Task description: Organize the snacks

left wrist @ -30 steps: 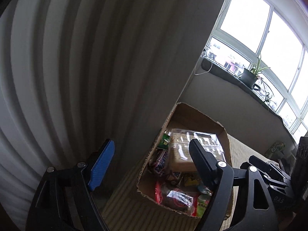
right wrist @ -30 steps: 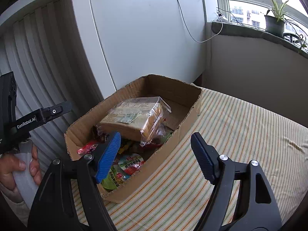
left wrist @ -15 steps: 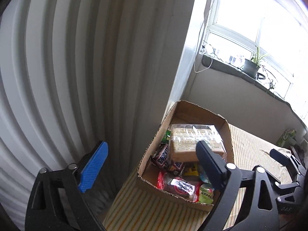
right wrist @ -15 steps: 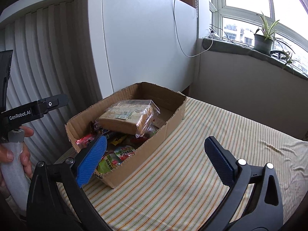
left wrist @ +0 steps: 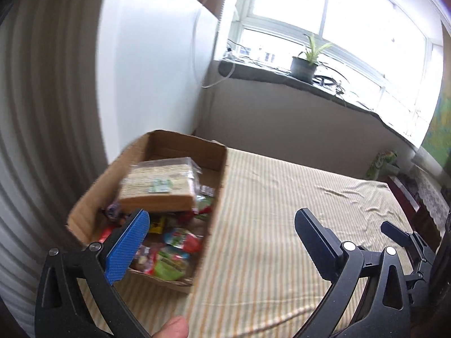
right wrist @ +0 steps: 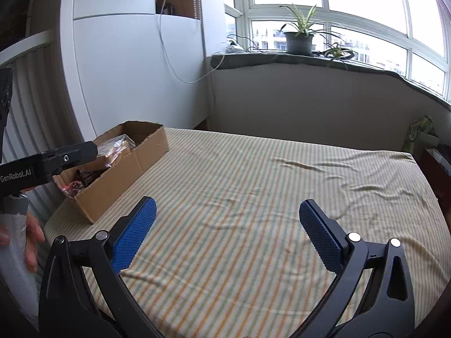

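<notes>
Left wrist view shows the left gripper (left wrist: 222, 239) with its fingers spread wide and nothing between them, hanging above the near edge of a surface covered in a yellow-and-green striped cloth (left wrist: 282, 225); whether that surface is a tabletop or a bed cannot be told. An open cardboard box (left wrist: 217, 197) sits at the cloth's left side, close to a white cabinet (left wrist: 152, 70), and the blue-padded left finger (left wrist: 128, 246) overlaps the box's near end in this view. Inside the box a clear-wrapped pack of pale brown crackers (left wrist: 160, 186) lies on top of a jumble of small red, green and yellow snack packets (left wrist: 174, 250), blurred too much to read. A fingertip (left wrist: 172, 328) shows at the bottom edge. Across the cloth, at its far right corner, stands a green snack bag (left wrist: 380, 164). A potted plant (left wrist: 305, 62) sits on the windowsill (left wrist: 282, 77) behind. From the right wrist view, the right gripper (right wrist: 228, 231) is likewise wide open and empty over the bare striped cloth (right wrist: 267, 197), well apart from the cardboard box (right wrist: 124, 180) at far left. The left gripper's black body (right wrist: 48, 164), marked GenRobot.AI, crosses in front of the box, with the left hand (right wrist: 31, 233) around its grey handle below.
</notes>
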`<state>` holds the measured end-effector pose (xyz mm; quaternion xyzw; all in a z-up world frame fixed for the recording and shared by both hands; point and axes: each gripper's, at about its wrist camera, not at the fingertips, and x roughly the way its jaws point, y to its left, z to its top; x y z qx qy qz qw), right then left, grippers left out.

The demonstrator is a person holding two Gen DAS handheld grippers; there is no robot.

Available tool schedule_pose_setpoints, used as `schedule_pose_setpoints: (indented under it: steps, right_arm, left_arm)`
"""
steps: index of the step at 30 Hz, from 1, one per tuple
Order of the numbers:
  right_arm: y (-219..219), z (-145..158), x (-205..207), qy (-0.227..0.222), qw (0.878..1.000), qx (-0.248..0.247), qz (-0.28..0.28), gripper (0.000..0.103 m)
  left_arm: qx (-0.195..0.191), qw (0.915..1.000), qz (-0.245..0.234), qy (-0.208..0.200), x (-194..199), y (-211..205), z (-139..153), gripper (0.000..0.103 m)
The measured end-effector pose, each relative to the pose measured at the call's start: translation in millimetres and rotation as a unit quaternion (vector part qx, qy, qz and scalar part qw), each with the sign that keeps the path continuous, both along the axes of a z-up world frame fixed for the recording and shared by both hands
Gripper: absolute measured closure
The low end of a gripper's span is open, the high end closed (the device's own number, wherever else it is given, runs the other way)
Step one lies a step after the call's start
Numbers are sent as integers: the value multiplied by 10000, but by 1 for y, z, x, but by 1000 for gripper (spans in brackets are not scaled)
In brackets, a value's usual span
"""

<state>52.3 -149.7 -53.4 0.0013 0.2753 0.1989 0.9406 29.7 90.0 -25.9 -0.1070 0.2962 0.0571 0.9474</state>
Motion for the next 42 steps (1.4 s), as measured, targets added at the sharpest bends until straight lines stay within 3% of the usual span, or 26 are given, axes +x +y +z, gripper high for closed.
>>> schedule_pose_setpoints:
  steps: [6,10,17,42]
  right_arm:
    - [-78,7,-10,-22,9963,106,-853,0]
    - [-94,15,-14,-106,9950,177,-974,0]
    - [-86,21,-21,-207,9956,159,-898,0]
    - [-58,22,-20,-133,9971,-72,-751,0]
  left_arm:
    - [13,9946,-1034,-13,9,-84,3,0]
    - [303,9908,-1318,7,6,-115,8,0]
    - [722,9908,-1134,-124,-9,-129,17,0]
    - [621,9928,-1021,-111,-18,-112,11,0]
